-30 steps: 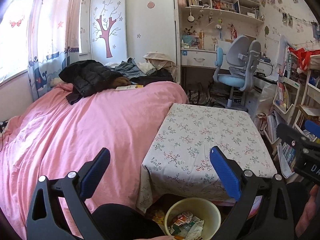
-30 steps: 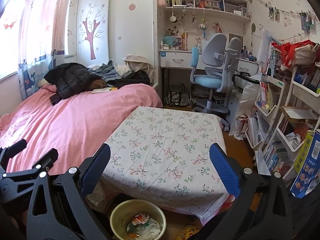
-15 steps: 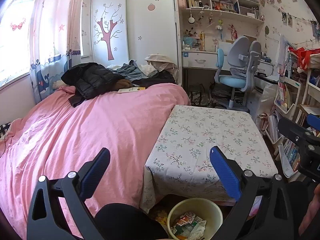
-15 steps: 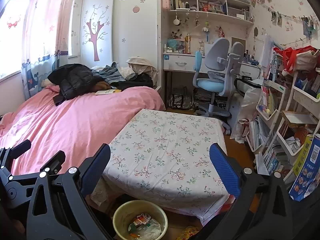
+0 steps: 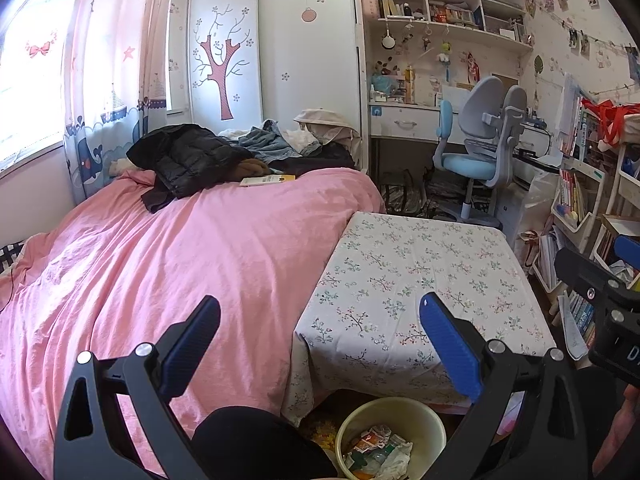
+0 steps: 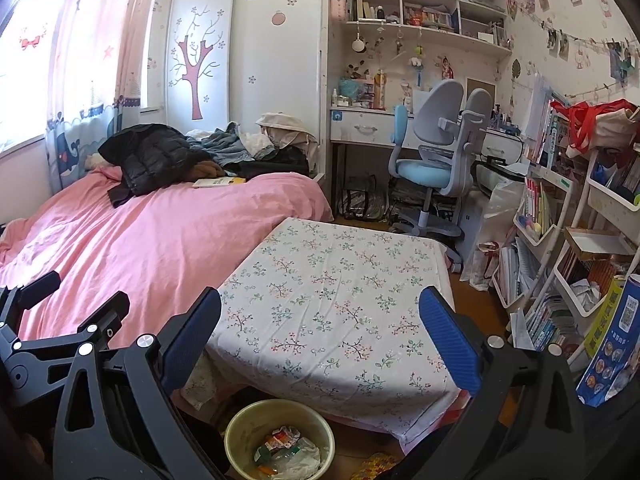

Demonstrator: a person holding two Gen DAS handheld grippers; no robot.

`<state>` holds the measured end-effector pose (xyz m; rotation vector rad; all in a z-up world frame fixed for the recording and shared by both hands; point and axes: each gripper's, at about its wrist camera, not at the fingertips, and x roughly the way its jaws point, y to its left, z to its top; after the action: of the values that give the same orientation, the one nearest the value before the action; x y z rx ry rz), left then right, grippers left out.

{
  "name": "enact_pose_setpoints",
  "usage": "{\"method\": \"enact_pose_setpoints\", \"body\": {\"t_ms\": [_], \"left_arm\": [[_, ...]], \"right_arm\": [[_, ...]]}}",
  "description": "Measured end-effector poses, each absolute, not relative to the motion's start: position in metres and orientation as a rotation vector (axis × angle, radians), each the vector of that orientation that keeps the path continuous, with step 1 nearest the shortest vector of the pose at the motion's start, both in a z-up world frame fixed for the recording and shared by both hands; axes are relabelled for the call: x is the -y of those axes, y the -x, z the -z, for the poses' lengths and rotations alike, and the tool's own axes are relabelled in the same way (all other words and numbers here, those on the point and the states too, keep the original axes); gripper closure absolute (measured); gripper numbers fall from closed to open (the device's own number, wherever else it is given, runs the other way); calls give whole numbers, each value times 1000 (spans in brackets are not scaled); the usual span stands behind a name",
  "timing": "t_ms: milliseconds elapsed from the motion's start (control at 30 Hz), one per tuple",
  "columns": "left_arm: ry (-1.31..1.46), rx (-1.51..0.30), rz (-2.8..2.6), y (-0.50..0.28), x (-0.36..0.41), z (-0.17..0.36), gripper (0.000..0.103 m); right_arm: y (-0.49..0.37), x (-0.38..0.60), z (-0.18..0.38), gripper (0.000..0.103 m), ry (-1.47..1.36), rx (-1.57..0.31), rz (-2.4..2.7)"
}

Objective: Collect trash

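Note:
A pale yellow bin (image 5: 434, 428) (image 6: 240, 432) stands on the floor below the near edge of the small table, with crumpled wrappers and plastic trash (image 5: 380, 450) (image 6: 288, 452) inside. My left gripper (image 5: 320, 312) hangs open above it, blue pads wide apart with nothing between them. Over the table's near edge my right gripper (image 6: 320, 312) is open and empty too. The right gripper's body shows at the right edge of the left wrist view, and the left gripper's body at the lower left of the right wrist view.
A low table with a floral cloth (image 5: 420, 272) (image 6: 340, 292) sits against a pink bed (image 5: 160, 264) (image 6: 132, 236). Clothes and a yellow book (image 5: 266, 179) lie at the bed's far end. A blue desk chair (image 6: 436, 160) and crowded shelf racks (image 6: 560, 240) stand right.
Both views have tilted slightly upward and drifted, so the bin sits lower in frame. Both grippers stay open and empty.

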<state>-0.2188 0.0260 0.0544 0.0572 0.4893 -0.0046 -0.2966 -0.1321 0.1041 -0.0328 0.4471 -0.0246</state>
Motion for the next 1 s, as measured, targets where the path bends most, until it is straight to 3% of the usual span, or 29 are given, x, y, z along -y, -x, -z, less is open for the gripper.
{"method": "enact_pose_setpoints", "body": {"t_ms": [1000], "left_arm": [[-31, -396, -7, 229, -35, -68, 8]], "right_arm": [[293, 130, -100, 7, 12, -452, -8]]}}
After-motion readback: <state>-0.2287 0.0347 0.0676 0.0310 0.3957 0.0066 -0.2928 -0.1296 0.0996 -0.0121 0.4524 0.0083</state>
